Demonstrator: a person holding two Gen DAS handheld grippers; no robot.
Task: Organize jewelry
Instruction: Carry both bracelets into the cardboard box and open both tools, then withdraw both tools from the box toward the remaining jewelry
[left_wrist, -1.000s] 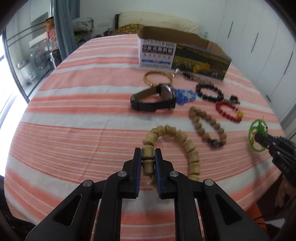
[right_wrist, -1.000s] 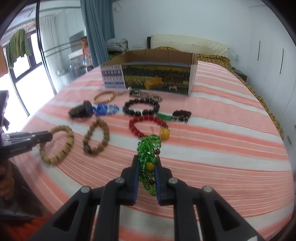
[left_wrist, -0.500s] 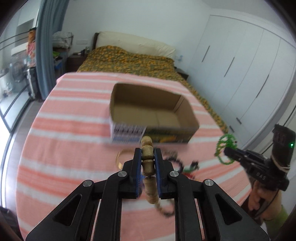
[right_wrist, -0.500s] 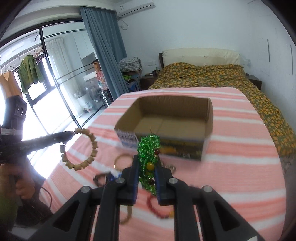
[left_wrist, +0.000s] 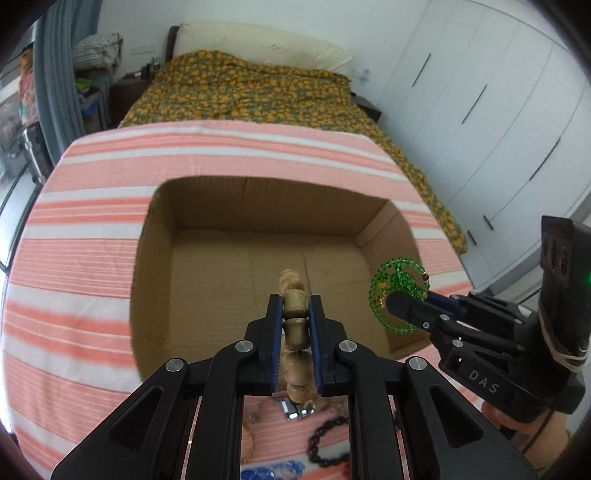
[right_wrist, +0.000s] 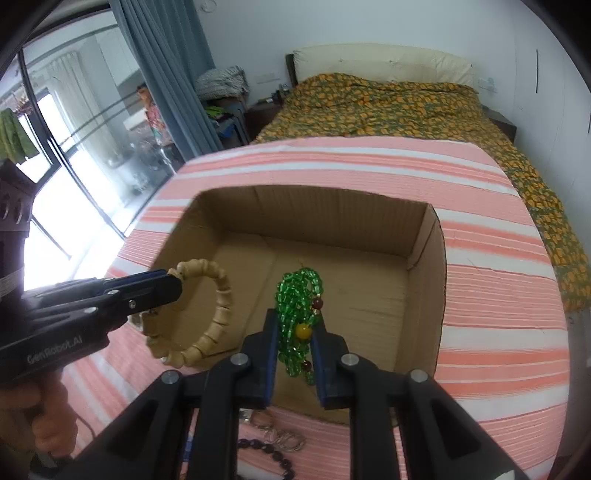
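My left gripper (left_wrist: 295, 314) is shut on a tan wooden bead bracelet (left_wrist: 294, 312) and holds it in the air over the open cardboard box (left_wrist: 155, 229). From the right wrist view this left gripper (right_wrist: 173, 286) and the wooden bracelet (right_wrist: 218, 317) hang above the box's left wall. My right gripper (right_wrist: 295, 332) is shut on a green glass bead bracelet (right_wrist: 299, 299) above the box (right_wrist: 428, 254). In the left wrist view the right gripper (left_wrist: 391, 306) holds the green bracelet (left_wrist: 397, 295) over the box's right side. The box floor looks bare.
The box sits on a pink-and-white striped cloth (left_wrist: 85, 229). Dark bead bracelets (left_wrist: 325, 439), a blue one (left_wrist: 269, 472) and a metal piece (left_wrist: 295, 408) lie on the cloth under the left gripper. A bed (right_wrist: 388, 107) stands behind the table, wardrobes to the right.
Both grippers lifted their bracelets off the cloth, carried them forward and now hold them over the open box, closer than half a second ago.
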